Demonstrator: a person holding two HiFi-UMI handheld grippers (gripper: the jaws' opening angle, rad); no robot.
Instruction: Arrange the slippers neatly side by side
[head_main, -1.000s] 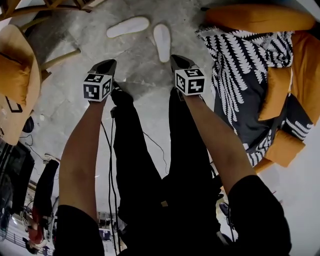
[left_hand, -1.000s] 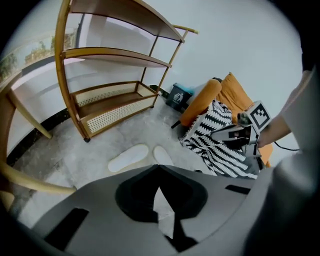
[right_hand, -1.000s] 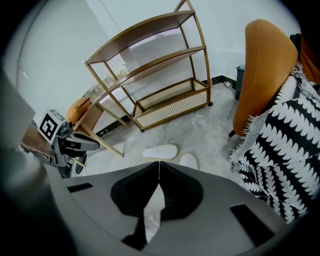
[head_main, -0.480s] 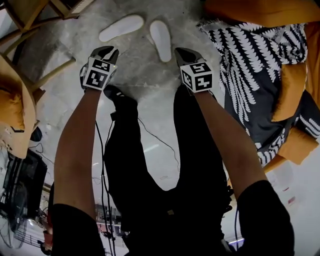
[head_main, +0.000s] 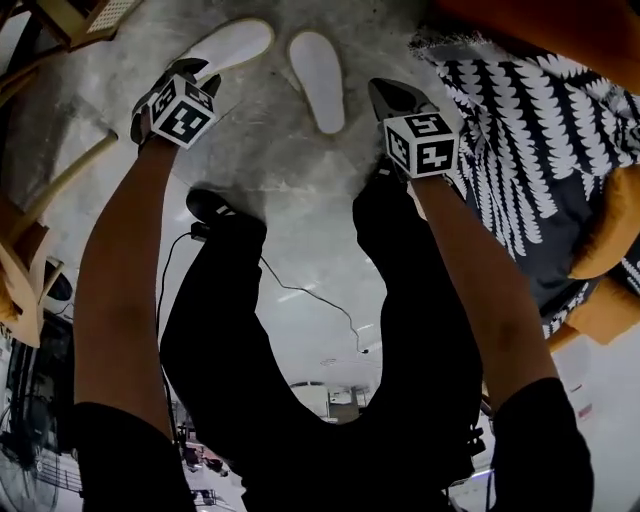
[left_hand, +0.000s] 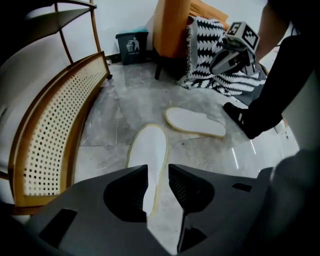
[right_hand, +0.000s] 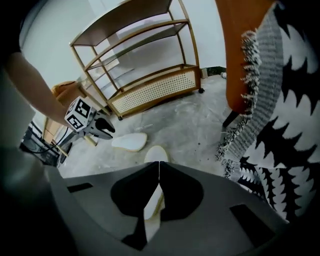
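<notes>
Over upper-left slipper (head_main: 232, 45), left hand-held gripper (left_hand: 158, 172) had just opened, gripped nothing; right hand-held gripper (right_hand: 159, 167) stayed clenched, empty, near other slipper (head_main: 318, 66).

Grey mottled floor (head_main: 285, 175): a white slipper (head_main: 228, 47) and a second slipper (head_main: 318, 66) lie on it at an angle, close but apart. A black cable (head_main: 318, 297) trails across it.

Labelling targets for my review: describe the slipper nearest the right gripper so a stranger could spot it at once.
On the grey stone floor, beside the black-and-white patterned throw, lie two white slippers. The wanted slipper is nearer the throw, close to the shut right gripper; its neighbour lies by the rattan shelf, angled away.
</notes>
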